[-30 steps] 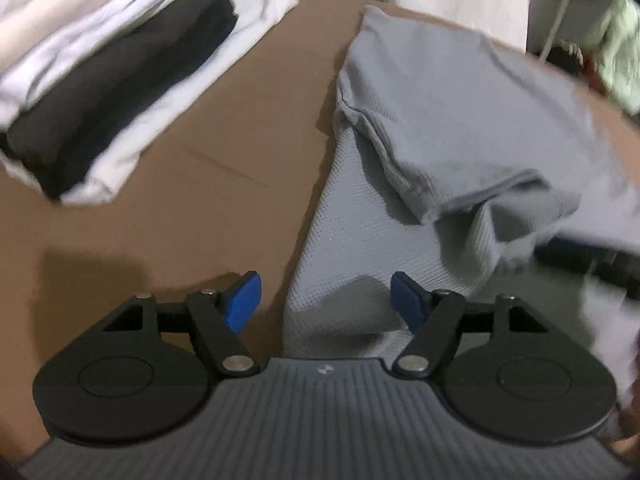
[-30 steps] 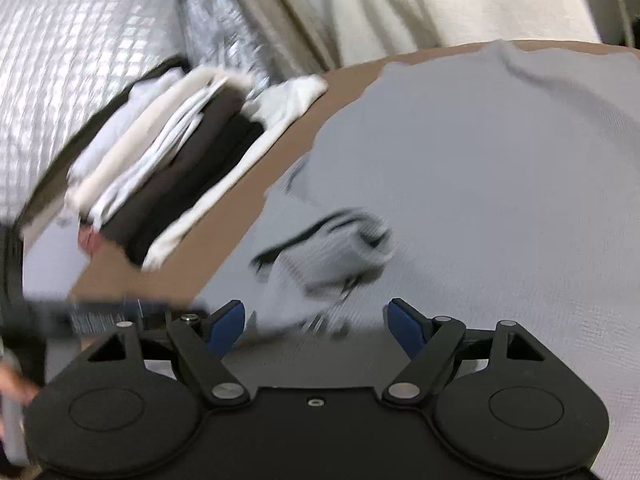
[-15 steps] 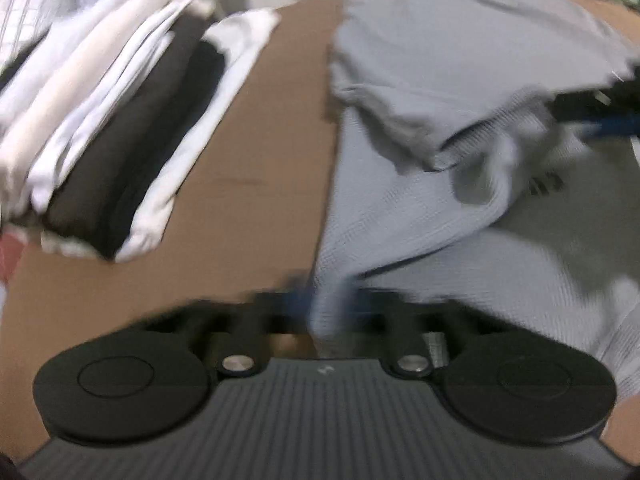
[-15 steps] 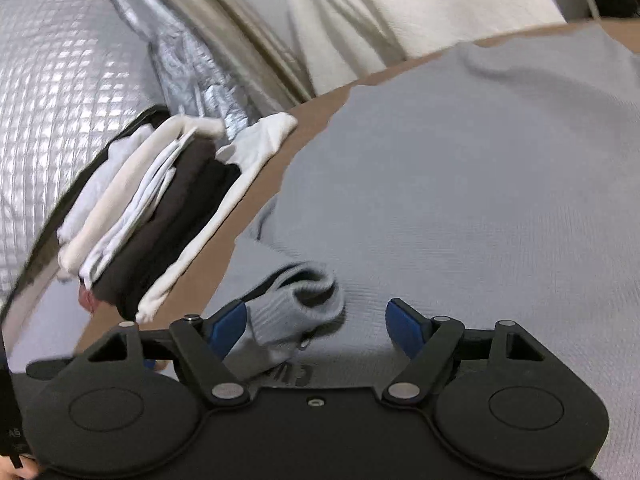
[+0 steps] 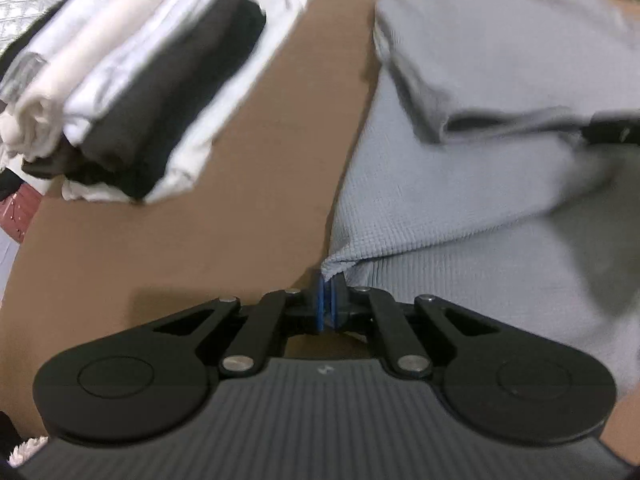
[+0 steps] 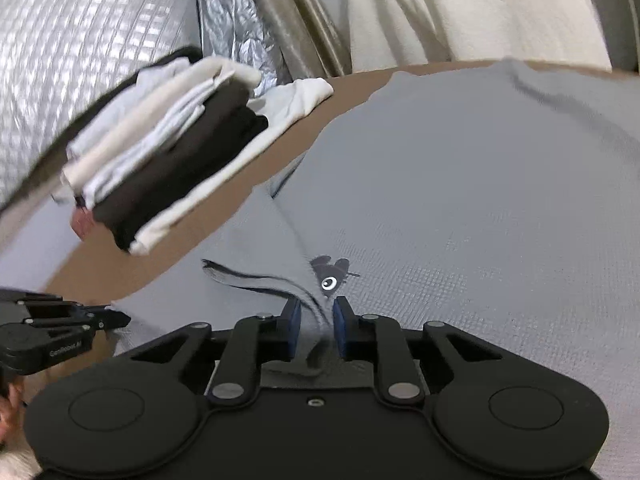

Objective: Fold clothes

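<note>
A grey waffle-knit shirt (image 5: 460, 240) lies spread on the brown table (image 5: 180, 260), one sleeve folded over its body. My left gripper (image 5: 328, 300) is shut on the shirt's near left corner, which pokes up between the blue pads. In the right wrist view the same shirt (image 6: 460, 180) fills the right side. It has a small dark print with an eye (image 6: 330, 276). My right gripper (image 6: 316, 320) has its jaws closing on a bunched fold of the sleeve, and the fabric fills the gap between the pads. The left gripper (image 6: 120, 317) shows at the left edge.
A stack of folded white, cream and black clothes (image 5: 140, 92) sits on the table's far left, also seen in the right wrist view (image 6: 168, 144). Behind it are a silver quilted cover (image 6: 60, 40) and cream cloth (image 6: 460, 12). A red spotted item (image 5: 20, 216) lies off the left edge.
My left gripper went from open to shut on the shirt's corner. My right gripper's jaws narrowed from wide apart onto the sleeve fold that lay in front of them.
</note>
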Motion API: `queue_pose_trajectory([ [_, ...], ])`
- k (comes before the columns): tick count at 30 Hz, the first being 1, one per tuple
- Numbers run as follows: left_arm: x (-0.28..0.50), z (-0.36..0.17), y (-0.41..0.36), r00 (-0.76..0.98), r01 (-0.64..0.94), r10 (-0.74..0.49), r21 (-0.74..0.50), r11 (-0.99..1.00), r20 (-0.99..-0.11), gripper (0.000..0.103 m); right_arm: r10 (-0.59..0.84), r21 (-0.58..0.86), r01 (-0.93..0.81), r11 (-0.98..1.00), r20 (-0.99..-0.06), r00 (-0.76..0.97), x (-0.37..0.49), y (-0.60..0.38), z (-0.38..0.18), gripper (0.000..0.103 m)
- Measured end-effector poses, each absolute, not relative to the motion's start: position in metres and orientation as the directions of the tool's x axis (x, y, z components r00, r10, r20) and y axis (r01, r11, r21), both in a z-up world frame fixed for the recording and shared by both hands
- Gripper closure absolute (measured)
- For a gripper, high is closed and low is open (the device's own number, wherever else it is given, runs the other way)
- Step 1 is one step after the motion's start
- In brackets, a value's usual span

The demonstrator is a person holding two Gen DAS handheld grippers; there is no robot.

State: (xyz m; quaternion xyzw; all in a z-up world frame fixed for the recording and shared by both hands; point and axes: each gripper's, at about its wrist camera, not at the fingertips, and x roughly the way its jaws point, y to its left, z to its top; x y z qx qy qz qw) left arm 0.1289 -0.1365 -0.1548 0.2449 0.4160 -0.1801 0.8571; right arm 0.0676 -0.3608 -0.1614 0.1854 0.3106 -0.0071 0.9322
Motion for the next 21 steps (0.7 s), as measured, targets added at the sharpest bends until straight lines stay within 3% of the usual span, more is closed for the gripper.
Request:
queue_pose_trajectory([
  [2,0.131,-0.141,-0.130,0.574,0.507,-0.139,0.217,0.834,-0.807,0.097,0.080,0.294,0.118,0.949,-0.583,0.808,0.064,-0.356,-0.155,0.068],
  [4,0.132,-0.113,-0.111,0.537,0.529,-0.272,0.068,0.846,-0.798,0.091,0.050,0.231,0.106,0.967,-0.580,0.813,0.063,-0.350,-0.145,0.054],
  [5,0.131,-0.103,-0.104,0.504,0.569,-0.353,-0.004,0.822,-0.788,0.070,0.015,0.185,0.112,0.976,-0.576,0.817,0.064,-0.347,-0.140,0.051],
  [7,0.129,-0.084,-0.089,0.468,0.617,-0.488,-0.123,0.777,-0.737,0.052,-0.008,0.122,0.095,0.988,-0.574,0.819,0.069,-0.342,-0.133,0.050],
  [10,0.147,-0.067,-0.087,0.453,0.623,-0.559,-0.201,0.755,-0.694,0.053,0.016,0.061,0.025,0.998,-0.585,0.811,0.084,-0.330,-0.128,0.051],
  [15,0.195,-0.067,-0.106,0.375,0.632,-0.566,-0.244,0.735,-0.734,0.054,0.055,-0.111,-0.171,0.979,-0.664,0.746,0.116,-0.293,-0.135,0.050],
  [18,0.209,-0.101,-0.107,0.355,0.563,-0.560,-0.306,0.767,-0.749,0.060,0.016,-0.223,-0.228,0.948,-0.680,0.733,0.131,-0.272,-0.145,0.049],
  [21,0.212,-0.141,-0.100,0.316,0.475,-0.467,-0.289,0.831,-0.826,0.065,-0.031,-0.307,-0.247,0.919,-0.681,0.732,0.151,-0.263,-0.157,0.053],
])
